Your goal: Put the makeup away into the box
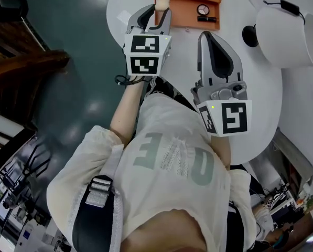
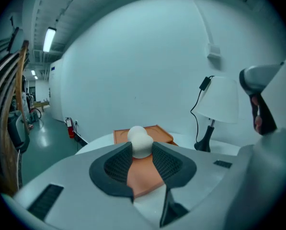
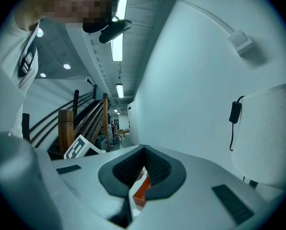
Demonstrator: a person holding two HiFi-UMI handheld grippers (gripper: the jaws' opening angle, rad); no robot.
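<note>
My left gripper (image 1: 157, 13) is shut on a pale, egg-shaped makeup sponge (image 1: 162, 1), which sticks out past its fingertips. It hangs over the near left edge of the flat orange box (image 1: 187, 4) on the round white table (image 1: 261, 98). In the left gripper view the sponge (image 2: 141, 141) sits pinched between the dark pads, with the box (image 2: 159, 134) behind it. A round compact (image 1: 203, 9) and a black stick (image 1: 206, 19) lie in the box. My right gripper (image 1: 208, 37) hovers to the right of the box, jaws together and nothing between them (image 3: 142, 169).
A white table lamp (image 1: 290, 33) with a black base (image 1: 249, 35) and cord stands at the table's right. A white wall lies beyond the table. Left of the table the floor drops away, with a wooden stair rail (image 1: 25, 62) there.
</note>
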